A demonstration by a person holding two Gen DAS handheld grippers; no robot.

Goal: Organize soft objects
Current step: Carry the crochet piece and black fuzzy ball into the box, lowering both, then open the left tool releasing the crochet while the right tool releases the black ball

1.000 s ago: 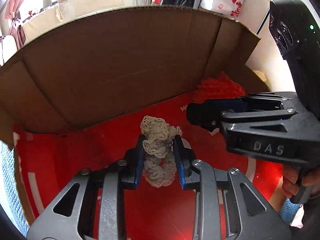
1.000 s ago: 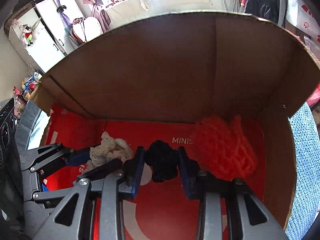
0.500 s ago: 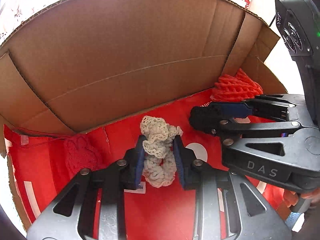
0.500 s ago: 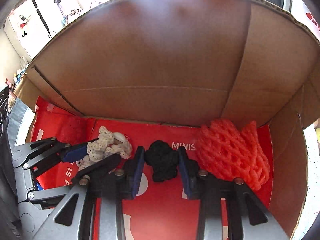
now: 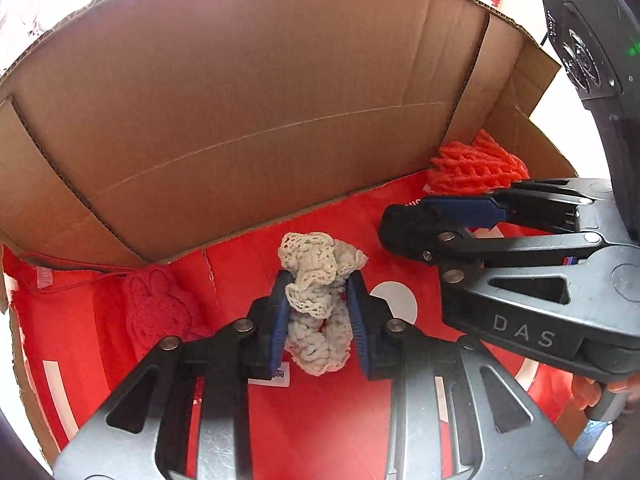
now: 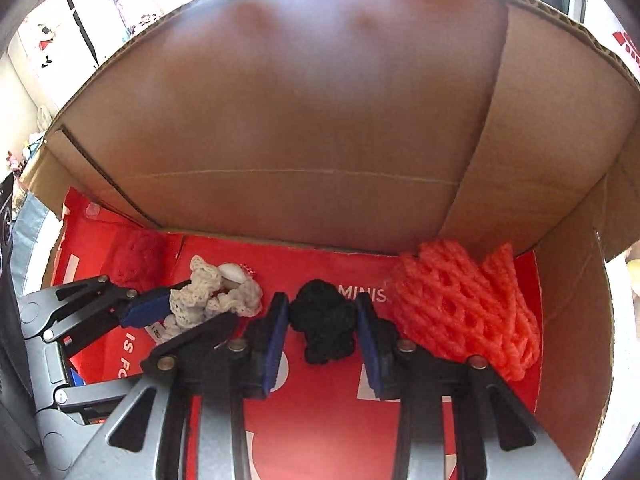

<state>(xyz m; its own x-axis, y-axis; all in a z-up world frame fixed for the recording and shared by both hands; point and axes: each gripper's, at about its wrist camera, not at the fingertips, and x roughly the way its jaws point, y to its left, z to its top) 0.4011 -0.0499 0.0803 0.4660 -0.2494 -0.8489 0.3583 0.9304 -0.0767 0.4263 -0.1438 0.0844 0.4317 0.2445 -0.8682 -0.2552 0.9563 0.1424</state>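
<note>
A cardboard box [image 5: 248, 92] fills both views, its brown far wall standing up at 12 o'clock and a side flap folding in at 2 o'clock. Its floor is covered by a red bag [image 6: 320, 408] printed with white letters and shapes.

In the right wrist view an orange foam net [image 6: 460, 308] lies crumpled in the box's corner at 3 o'clock, resting against the side wall and just beside the right gripper's outer finger. A dark red knitted piece [image 5: 160, 308] lies on the red bag at 9 o'clock in the left wrist view, near the foot of the far wall.

The left gripper [image 5: 318, 312] is clamped tight on a cream crochet piece [image 5: 316, 280], whose frilled top sticks up past the blue pads while its lower end hangs between the fingers.

The right gripper [image 6: 323, 328] has a black crochet piece [image 6: 324, 324] between its blue pads; the piece touches both pads and the jaws stand only partly apart, gripping it. Seen from the left wrist, this gripper reaches in from 3 o'clock, just beside the cream piece.
</note>
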